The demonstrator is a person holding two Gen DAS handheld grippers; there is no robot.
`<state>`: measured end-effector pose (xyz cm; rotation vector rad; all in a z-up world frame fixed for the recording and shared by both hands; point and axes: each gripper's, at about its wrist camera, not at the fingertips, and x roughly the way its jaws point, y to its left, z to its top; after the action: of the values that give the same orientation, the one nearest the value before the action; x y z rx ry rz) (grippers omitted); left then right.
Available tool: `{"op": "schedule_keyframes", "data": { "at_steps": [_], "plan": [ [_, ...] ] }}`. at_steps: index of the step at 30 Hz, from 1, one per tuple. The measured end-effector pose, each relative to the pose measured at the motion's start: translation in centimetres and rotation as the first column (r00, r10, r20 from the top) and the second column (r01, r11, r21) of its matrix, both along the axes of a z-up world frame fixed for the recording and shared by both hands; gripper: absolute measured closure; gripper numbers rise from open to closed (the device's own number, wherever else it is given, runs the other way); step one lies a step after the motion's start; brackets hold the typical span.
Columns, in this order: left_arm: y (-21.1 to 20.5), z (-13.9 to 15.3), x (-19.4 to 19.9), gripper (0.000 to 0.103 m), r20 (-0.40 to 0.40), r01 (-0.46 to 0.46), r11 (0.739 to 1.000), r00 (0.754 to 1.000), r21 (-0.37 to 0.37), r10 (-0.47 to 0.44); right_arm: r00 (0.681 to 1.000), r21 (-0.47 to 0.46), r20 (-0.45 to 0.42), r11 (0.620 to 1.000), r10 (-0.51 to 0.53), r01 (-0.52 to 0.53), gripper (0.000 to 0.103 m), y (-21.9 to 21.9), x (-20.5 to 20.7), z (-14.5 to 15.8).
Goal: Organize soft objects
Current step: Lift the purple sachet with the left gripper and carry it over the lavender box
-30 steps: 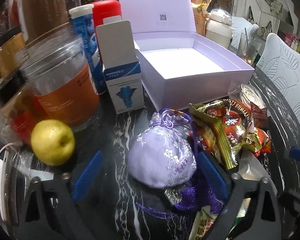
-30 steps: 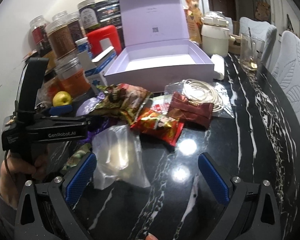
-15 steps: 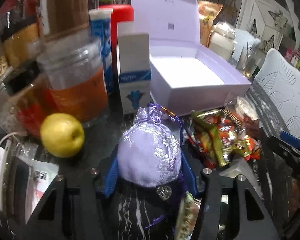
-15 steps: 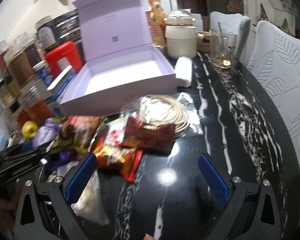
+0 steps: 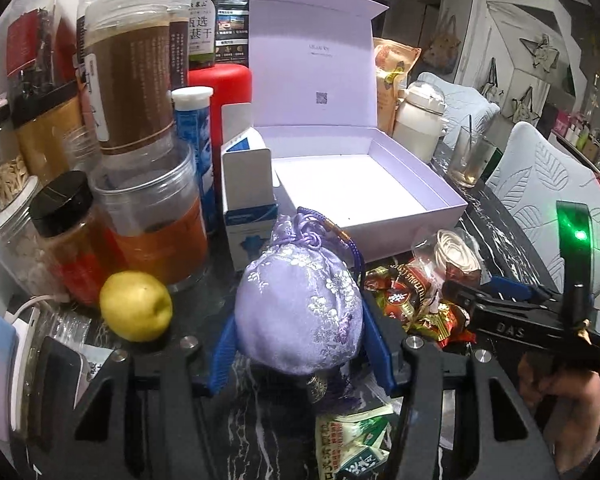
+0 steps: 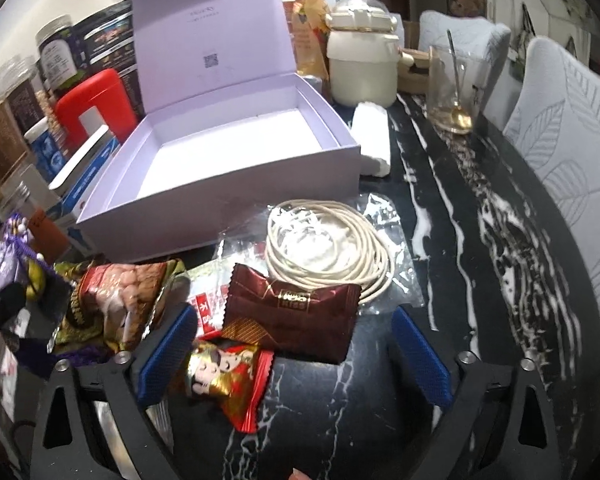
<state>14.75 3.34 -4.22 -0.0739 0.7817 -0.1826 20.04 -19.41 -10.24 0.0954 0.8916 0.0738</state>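
Observation:
My left gripper (image 5: 298,340) is shut on a lavender embroidered drawstring pouch (image 5: 300,300), held just above the black marble table in front of the open lilac box (image 5: 380,224). The pouch (image 6: 4,260) also shows at the far left of the right wrist view. My right gripper (image 6: 292,354) hangs low over the snack pile with its jaws closing. A dark brown snack packet (image 6: 292,316) and a red-gold packet (image 6: 228,376) lie between its fingers, and the pads touch neither. A peanut packet (image 6: 120,304) lies to the left of them.
Tall jars (image 5: 132,80), a yellow apple (image 5: 136,312) and a white-blue carton (image 5: 248,196) crowd the left. A coiled white cord in a clear bag (image 6: 328,248) lies before the box. A glass with a spoon (image 6: 452,92), a white pot (image 6: 360,64) and chairs (image 6: 560,140) stand behind and right.
My left gripper closed on the lavender pouch and lifted it off the table. My right gripper swung right over the snack pile, and the brown packet now lies between its fingers.

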Motion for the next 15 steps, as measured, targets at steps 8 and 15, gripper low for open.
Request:
{"op": "schedule_keyframes", "data": {
  "at_steps": [8,15],
  "plan": [
    [-0.5,-0.53,0.33,0.048,-0.015,0.004,1.0,1.0,0.002,-0.004,1.0,0.017,-0.022,1.0,-0.014,0.014,0.016,-0.37,0.67,-0.99],
    [-0.72,-0.82,0.05,0.048,-0.026,0.001,1.0,1.0,0.005,-0.001,1.0,0.004,-0.006,1.0,-0.013,0.013,0.036,-0.5,0.24,-0.99]
  ]
}}
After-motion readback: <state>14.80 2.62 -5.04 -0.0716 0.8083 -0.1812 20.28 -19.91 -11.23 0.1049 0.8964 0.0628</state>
